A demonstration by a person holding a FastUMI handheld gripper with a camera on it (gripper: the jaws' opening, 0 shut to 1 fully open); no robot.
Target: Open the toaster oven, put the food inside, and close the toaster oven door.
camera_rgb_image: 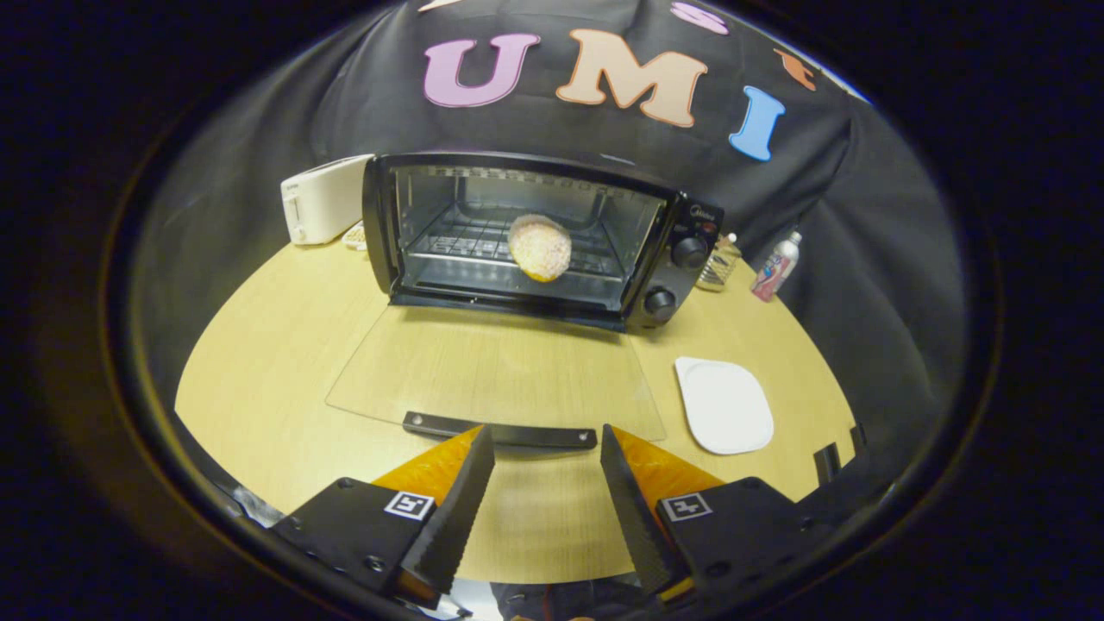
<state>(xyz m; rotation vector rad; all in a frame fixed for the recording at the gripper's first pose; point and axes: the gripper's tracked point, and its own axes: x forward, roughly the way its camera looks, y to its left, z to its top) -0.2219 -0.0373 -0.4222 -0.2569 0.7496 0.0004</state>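
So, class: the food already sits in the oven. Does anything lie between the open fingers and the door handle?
Nothing visible does. The gripper is open and empty, and the door handle lies just ahead of its fingertips, with only bare table around.

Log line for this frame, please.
gripper open, empty, near door handle | toaster oven door down | food on rack | plate bare

from my end the tabletop (285, 362) reads as pale wood-grain laminate, smooth and faintly shiny. the toaster oven (535, 237) has a glossy black shell, a bright metal wire rack and a clear glass door (496, 375) with a black handle. the food (540, 247) looks rough and sugary. the plate (724, 404) is smooth matt white. my gripper (546, 461) has open jaws, matt black with ridged faces and orange backs.
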